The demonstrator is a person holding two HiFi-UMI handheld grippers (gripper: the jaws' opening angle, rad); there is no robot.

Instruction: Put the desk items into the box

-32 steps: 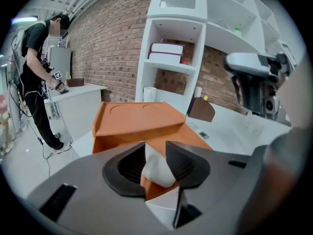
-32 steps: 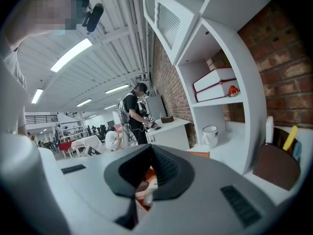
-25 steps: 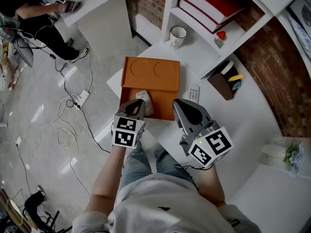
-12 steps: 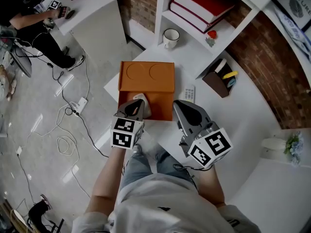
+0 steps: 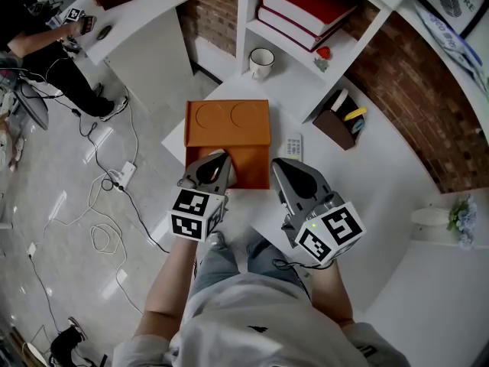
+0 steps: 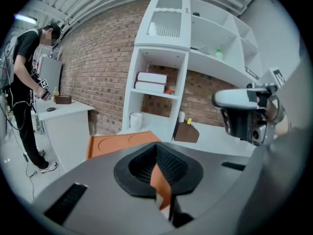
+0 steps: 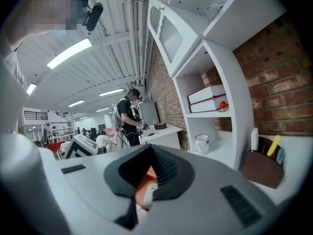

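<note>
An orange box (image 5: 252, 170) lies open on the white desk (image 5: 382, 182), its lid (image 5: 228, 121) folded back with two round hollows. My left gripper (image 5: 221, 159) hovers over the box's near left corner, jaws shut with nothing between them. My right gripper (image 5: 280, 164) hangs shut and empty just right of the box. A white remote (image 5: 294, 145) lies on the desk beside the box. In the left gripper view the closed fingertips (image 6: 159, 180) point over the orange lid (image 6: 122, 143). The right gripper view shows shut jaws with orange beyond them.
A white mug (image 5: 261, 62) and a brown pen holder (image 5: 340, 125) stand at the shelf unit, red books (image 5: 306, 10) above. A small plant (image 5: 461, 222) stands far right. Cables lie on the floor at left, where a person (image 5: 38, 44) stands by another desk.
My left gripper has risen and drawn slightly back from the box. A pale item in the box, seen ahead of its tips before, is now covered by it. The right gripper stayed put.
</note>
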